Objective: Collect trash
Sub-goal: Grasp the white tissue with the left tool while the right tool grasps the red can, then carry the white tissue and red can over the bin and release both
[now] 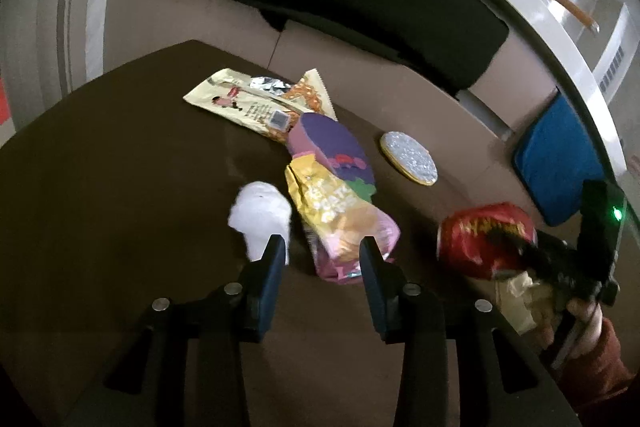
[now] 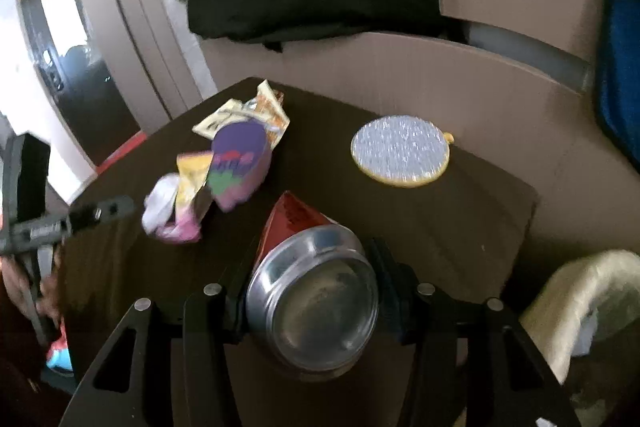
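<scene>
The right claw [image 2: 312, 291] pinches a crushed red drink can [image 2: 308, 291] between its fingers, the silver base toward the camera, held above the brown desk [image 2: 460, 227]. The left claw [image 1: 322, 255] hangs spread and empty over the desk, its tips just short of a crumpled white tissue [image 1: 260, 219] and a pink and yellow snack bag [image 1: 340, 219]. Beyond lie a purple wrapper [image 1: 336, 151] and a cream snack packet [image 1: 248, 103], overlapping. A round glittery coaster [image 2: 400, 149] sits apart. A pale trash bag [image 2: 576, 307] gapes beside the desk.
</scene>
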